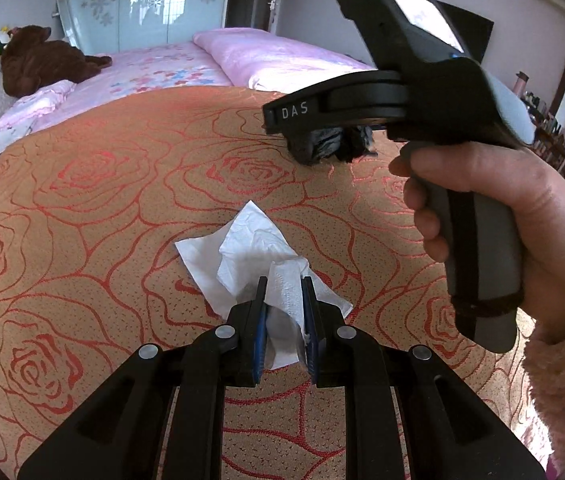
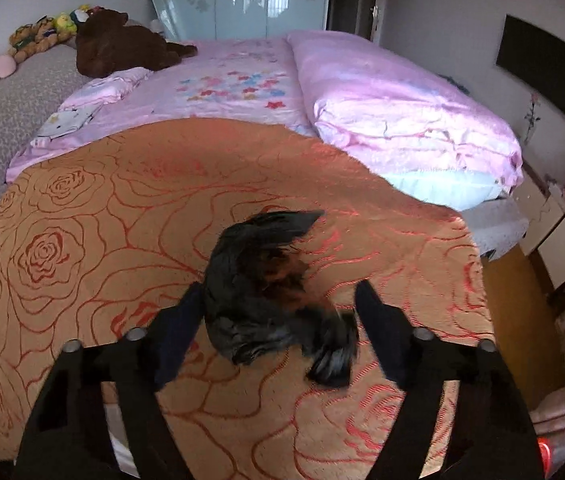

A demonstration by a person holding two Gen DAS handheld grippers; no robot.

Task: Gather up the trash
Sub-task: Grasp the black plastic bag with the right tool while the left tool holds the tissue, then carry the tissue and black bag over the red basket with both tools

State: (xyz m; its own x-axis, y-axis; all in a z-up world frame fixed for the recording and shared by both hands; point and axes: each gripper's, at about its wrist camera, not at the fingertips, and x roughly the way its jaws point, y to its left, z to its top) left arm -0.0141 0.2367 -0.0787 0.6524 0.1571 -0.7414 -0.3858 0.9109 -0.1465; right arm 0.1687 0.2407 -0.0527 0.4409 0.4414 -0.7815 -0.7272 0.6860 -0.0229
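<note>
White tissue (image 1: 258,256), crumpled, long axis running forward from the left gripper (image 1: 285,288), whose fingers clamp its near end. Black plastic bag (image 2: 266,300) lies between the spread fingers of the right gripper (image 2: 278,300), unheld, on the rose-patterned bedspread (image 2: 82,220).

Soft daylight, glare on the wardrobe doors (image 1: 154,4), heavy fisheye edge bending, motion-blurred black bag (image 2: 270,292) in right view
</note>
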